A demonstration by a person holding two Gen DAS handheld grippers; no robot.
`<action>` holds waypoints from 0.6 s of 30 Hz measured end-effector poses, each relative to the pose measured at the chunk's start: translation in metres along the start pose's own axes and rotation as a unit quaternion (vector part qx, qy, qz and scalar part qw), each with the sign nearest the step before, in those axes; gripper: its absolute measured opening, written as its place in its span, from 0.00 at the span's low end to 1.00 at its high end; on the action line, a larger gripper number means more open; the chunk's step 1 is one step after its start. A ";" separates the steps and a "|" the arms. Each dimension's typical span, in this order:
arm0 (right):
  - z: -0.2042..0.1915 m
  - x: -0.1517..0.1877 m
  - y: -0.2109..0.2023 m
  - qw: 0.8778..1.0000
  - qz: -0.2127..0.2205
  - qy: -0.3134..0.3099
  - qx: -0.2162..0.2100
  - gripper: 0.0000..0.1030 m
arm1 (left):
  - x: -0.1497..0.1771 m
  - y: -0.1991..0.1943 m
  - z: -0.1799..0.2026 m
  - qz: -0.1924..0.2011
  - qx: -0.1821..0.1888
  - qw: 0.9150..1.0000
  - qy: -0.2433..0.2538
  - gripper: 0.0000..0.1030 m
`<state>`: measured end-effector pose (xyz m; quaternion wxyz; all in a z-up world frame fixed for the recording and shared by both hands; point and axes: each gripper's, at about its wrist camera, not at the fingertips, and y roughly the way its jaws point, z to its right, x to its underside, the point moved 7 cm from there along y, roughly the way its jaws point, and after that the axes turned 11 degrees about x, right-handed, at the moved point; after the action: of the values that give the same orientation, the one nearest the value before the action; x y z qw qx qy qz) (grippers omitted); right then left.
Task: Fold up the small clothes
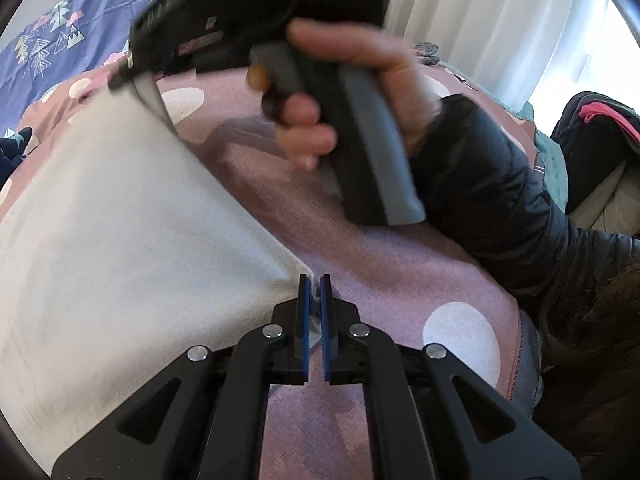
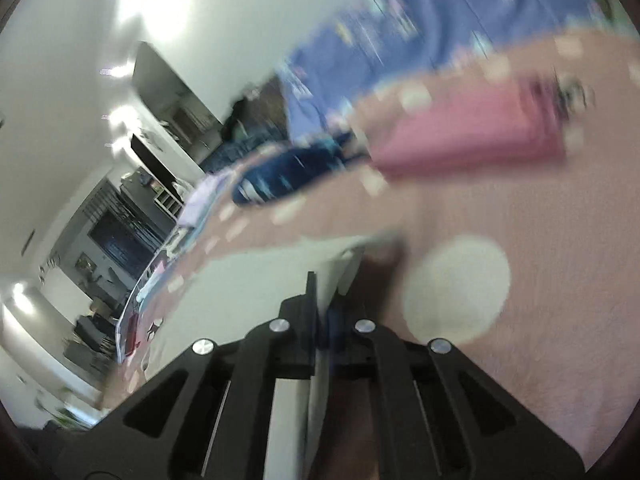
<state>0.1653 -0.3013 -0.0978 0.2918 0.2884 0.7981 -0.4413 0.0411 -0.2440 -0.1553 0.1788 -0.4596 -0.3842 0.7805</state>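
A white garment (image 1: 112, 216) hangs stretched above the pink dotted bedspread (image 1: 400, 264). My left gripper (image 1: 315, 280) is shut on its near corner. My right gripper (image 1: 148, 92), held in a hand at the top of the left wrist view, pinches the far corner of the same cloth. In the blurred right wrist view the right gripper (image 2: 324, 280) is shut on the white garment's edge (image 2: 256, 280), which runs down between the fingers.
A folded pink garment (image 2: 468, 136) and a dark blue garment (image 2: 280, 180) lie farther off on the bed. A blue patterned sheet (image 1: 52, 40) lies behind. The person's dark sleeve (image 1: 500, 208) is on the right. White curtains (image 1: 480, 12) hang beyond.
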 end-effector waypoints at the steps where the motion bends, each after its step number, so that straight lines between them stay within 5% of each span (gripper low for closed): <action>1: 0.008 0.005 0.011 0.999 -0.011 -0.007 0.032 0.04 | 0.002 0.001 -0.002 -0.002 0.001 1.000 0.001 0.04; 3: 0.040 0.022 0.042 0.994 -0.070 0.031 0.075 0.04 | 0.005 0.005 -0.005 -0.007 0.009 1.000 -0.002 0.04; 5: 0.060 0.025 0.050 0.990 -0.096 0.097 0.037 0.02 | 0.005 0.007 -0.007 -0.005 0.016 1.000 -0.007 0.04; 6: 0.069 0.020 0.042 0.988 -0.079 0.129 0.029 0.02 | 0.006 0.005 -0.007 -0.003 0.019 1.000 -0.008 0.04; 9: 0.089 0.009 0.019 0.986 -0.015 0.139 0.091 0.08 | 0.010 0.001 -0.006 0.003 0.040 0.999 -0.015 0.04; 11: 0.089 0.007 0.008 0.987 -0.004 0.151 0.051 0.14 | 0.013 -0.004 -0.006 0.011 0.054 0.998 -0.024 0.04; 15: 0.029 0.009 -0.001 0.994 -0.016 0.068 -0.087 0.16 | 0.021 -0.014 -0.003 0.020 0.074 0.996 -0.043 0.10; 16: 0.013 0.015 0.002 0.995 -0.028 0.031 -0.090 0.22 | 0.024 -0.016 -0.001 0.021 0.074 0.996 -0.042 0.12; 18: -0.001 0.030 0.020 0.998 -0.052 -0.032 -0.017 0.44 | 0.033 -0.029 -0.003 0.026 0.056 0.997 -0.039 0.29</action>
<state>0.1594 -0.2854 -0.1296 0.2991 0.2272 0.8096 -0.4510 0.0250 -0.2036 -0.1534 0.1690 -0.4281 -0.3349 0.8222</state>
